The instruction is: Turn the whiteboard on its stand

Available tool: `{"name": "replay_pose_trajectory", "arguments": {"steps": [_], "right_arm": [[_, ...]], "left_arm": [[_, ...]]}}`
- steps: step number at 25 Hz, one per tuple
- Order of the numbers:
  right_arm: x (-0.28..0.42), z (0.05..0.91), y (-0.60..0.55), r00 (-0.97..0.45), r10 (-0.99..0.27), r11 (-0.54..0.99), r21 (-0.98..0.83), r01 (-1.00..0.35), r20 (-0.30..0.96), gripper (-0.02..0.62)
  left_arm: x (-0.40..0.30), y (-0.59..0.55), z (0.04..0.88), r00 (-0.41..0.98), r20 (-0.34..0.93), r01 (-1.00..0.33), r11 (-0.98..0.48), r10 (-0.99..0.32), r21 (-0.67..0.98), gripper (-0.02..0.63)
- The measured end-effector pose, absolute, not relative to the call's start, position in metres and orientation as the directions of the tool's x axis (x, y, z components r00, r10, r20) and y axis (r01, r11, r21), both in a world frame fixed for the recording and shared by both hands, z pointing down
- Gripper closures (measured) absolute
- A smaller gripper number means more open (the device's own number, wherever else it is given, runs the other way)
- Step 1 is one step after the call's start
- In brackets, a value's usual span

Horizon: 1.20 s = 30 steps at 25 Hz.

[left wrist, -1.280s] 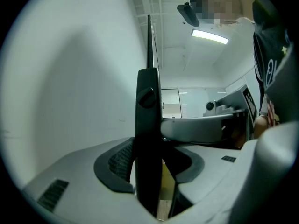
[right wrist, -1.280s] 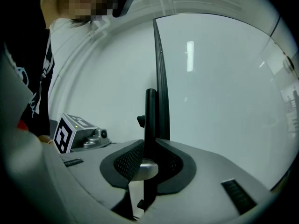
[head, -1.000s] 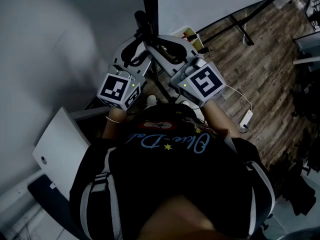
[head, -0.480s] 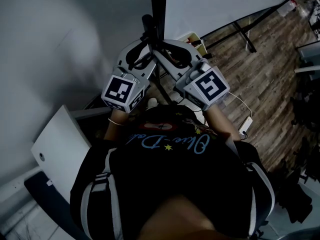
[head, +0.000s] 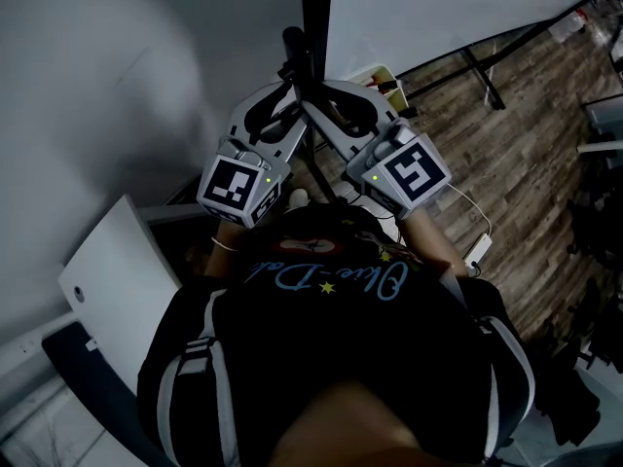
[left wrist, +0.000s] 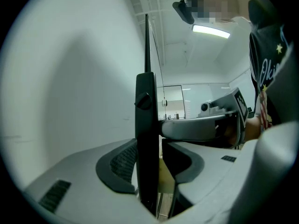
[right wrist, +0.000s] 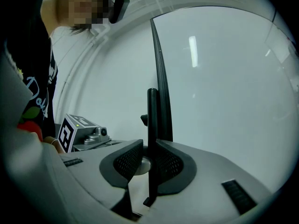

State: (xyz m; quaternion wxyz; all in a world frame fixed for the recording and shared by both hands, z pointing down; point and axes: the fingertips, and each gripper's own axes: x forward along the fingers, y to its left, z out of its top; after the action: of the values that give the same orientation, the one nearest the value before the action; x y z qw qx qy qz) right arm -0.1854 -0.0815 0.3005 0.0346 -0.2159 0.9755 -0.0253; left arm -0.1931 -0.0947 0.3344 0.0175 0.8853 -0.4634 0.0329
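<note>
At the far left a grey wall (head: 88, 76) runs close by, and a white panel (head: 117, 280) leans low beside the person, so that side looks short of room for a swinging board edge. Next comes the left gripper (head: 277, 100). Its tongs stand wide apart and straddle the black upright (left wrist: 147, 139) of the stand just below a small knob (left wrist: 142, 99); one pad sits against the bar and the other shows a gap, so this reads as a loose bracket rather than a clamp. From the other side the right gripper (head: 341, 105) meets the same upright. Its tongs are narrower, with the bar between the pads and a sliver of space on one side, so they do not seem to pinch it either. Right of the bar the whiteboard (head: 438, 8) spreads away, its lit face tilted over the wood floor (head: 526, 163). The task looks to be at its start: both tools are placed on the frame, but the turn itself appears undone. The stand's dark legs (head: 477, 66) and a white cable with its adapter (head: 479, 246) lie on the right, with otherwise more free floor for the board to sweep through.
</note>
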Motion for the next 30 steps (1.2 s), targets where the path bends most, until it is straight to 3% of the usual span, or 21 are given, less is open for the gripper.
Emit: {"name": "replay_pose_trajectory", "arguments": {"steps": [10,15,30], "right_arm": [[-0.184,0.297,-0.074,-0.913,-0.402,0.915,-0.057,-0.398,-0.071,0.526],[-0.183,0.296,-0.071,-0.916,-0.394,0.918,-0.075,-0.389,-0.074,0.561],[-0.167,0.293,-0.078,-0.905,-0.412,0.91,-0.099,-0.403,-0.103,0.571]], "left_arm": [[-0.188,-0.083,0.327,0.577,0.082,-0.813,-0.581,-0.812,-0.029,0.496],[-0.189,-0.081,0.321,0.576,0.071,-0.814,-0.579,-0.815,-0.037,0.584],[-0.184,-0.078,0.313,0.594,0.069,-0.802,-0.596,-0.802,-0.026,0.584]]}}
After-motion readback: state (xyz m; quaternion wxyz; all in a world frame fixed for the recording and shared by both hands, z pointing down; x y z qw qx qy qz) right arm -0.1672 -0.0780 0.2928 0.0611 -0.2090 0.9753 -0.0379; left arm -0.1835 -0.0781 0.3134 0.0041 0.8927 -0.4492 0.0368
